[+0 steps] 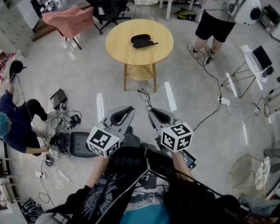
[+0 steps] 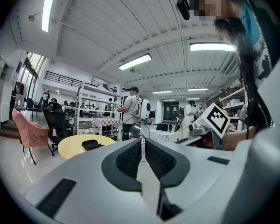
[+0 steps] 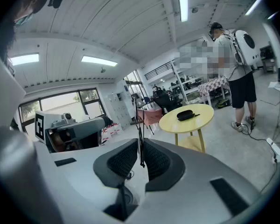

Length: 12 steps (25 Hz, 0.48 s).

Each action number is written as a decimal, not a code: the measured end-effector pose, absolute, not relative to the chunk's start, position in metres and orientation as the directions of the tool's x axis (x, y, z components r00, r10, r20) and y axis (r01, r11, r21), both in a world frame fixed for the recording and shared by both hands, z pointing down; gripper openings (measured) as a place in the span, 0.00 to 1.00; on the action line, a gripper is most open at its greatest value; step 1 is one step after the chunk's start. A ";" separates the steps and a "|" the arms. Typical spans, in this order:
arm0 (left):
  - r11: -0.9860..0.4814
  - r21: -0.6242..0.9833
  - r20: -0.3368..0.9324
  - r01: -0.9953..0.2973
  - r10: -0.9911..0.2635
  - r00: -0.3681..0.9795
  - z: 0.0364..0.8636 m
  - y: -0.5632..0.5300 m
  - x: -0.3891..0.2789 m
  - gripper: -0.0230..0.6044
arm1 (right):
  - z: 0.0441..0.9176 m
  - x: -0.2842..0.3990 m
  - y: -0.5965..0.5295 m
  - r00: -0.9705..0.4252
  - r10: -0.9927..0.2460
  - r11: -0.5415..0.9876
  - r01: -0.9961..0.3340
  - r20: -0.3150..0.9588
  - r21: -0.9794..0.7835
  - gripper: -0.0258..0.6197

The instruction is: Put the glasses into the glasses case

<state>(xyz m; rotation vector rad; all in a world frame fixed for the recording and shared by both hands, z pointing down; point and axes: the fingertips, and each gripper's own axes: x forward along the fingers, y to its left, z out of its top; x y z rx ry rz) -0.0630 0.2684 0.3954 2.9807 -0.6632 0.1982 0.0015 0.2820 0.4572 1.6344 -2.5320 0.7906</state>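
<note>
A black glasses case [image 1: 140, 39] lies on the round yellow table [image 1: 126, 50], far ahead of both grippers; it also shows in the left gripper view [image 2: 91, 144] and the right gripper view [image 3: 184, 115]. My right gripper [image 1: 149, 110] is shut on a thin black part of the glasses [image 1: 143, 96], which stick up as a dark rod [image 3: 139, 134] between its pads [image 3: 126, 158]. The left gripper [image 1: 130, 108] is held beside it, close to my body, shut with nothing between its fingers [image 2: 129, 158]. Most of the glasses cannot be made out.
A person stands right of the table [image 1: 214, 17]; another crouches at the left [image 1: 14, 120] among floor cables [image 1: 60, 125]. A pink chair [image 1: 70, 20] and a black office chair [image 1: 107, 1] stand behind the table. A white stand with a laptop [image 1: 256, 59] is at the right.
</note>
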 end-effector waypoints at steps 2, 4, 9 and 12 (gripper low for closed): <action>-0.906 0.050 0.144 -0.420 -0.410 0.901 0.394 0.267 -0.060 0.08 | 0.457 0.004 0.282 -0.445 -0.849 0.317 -0.860 0.285 -0.399 0.13; -0.909 0.049 0.144 -0.413 -0.403 0.904 0.393 0.268 -0.056 0.08 | 0.457 0.007 0.283 -0.442 -0.850 0.313 -0.861 0.286 -0.401 0.13; -0.914 0.046 0.152 -0.404 -0.393 0.907 0.394 0.270 -0.048 0.08 | 0.457 0.012 0.282 -0.444 -0.848 0.314 -0.861 0.289 -0.400 0.13; -0.912 0.048 0.155 -0.407 -0.396 0.905 0.395 0.266 -0.048 0.08 | 0.459 0.011 0.279 -0.451 -0.843 0.319 -0.858 0.294 -0.403 0.13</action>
